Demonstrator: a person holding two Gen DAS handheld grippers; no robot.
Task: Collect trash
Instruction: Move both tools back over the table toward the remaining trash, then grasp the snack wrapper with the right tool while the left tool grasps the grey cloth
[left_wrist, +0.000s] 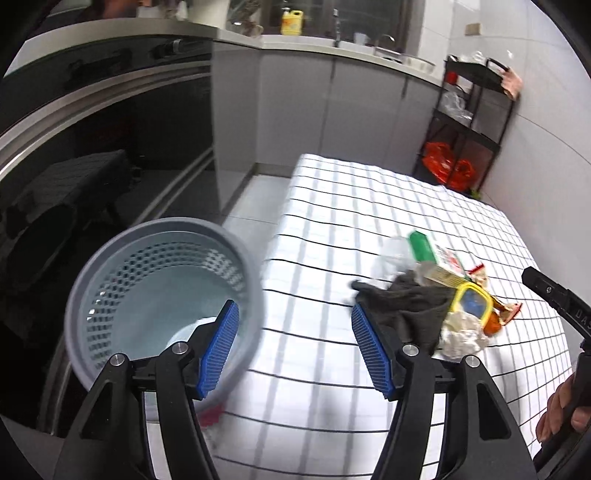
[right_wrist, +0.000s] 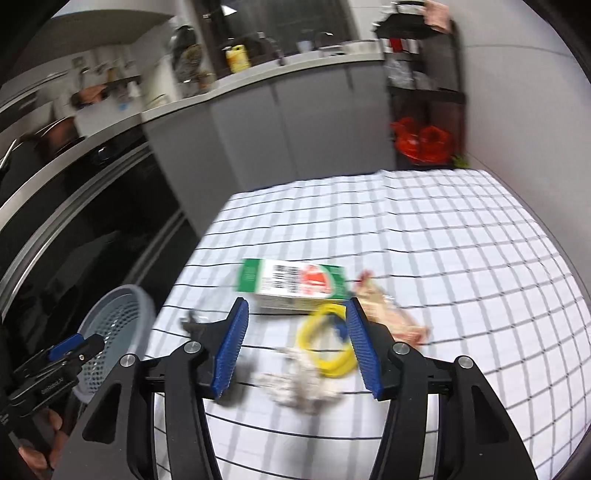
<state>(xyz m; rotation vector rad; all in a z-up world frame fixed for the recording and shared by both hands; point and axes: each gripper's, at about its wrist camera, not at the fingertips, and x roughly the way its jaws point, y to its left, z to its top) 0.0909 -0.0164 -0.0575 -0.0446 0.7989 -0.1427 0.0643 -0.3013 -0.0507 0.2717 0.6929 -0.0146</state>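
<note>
A pile of trash lies on the checked tablecloth (left_wrist: 332, 229): a green and white carton (right_wrist: 291, 284), a yellow-rimmed container (right_wrist: 328, 343), crumpled white paper (right_wrist: 299, 387), a dark grey cloth (left_wrist: 410, 310) and a torn wrapper (right_wrist: 391, 314). A grey perforated bin (left_wrist: 162, 291) stands at the table's left edge. My left gripper (left_wrist: 291, 347) is open and empty, between the bin and the pile. My right gripper (right_wrist: 295, 343) is open and empty, just above the yellow container and the paper.
A dark oven front (left_wrist: 110, 122) and grey cabinets (left_wrist: 332, 107) stand beyond the table. A black shelf rack (left_wrist: 469, 122) with red bags stands in the far right corner. A yellow bottle (left_wrist: 291, 22) is on the counter.
</note>
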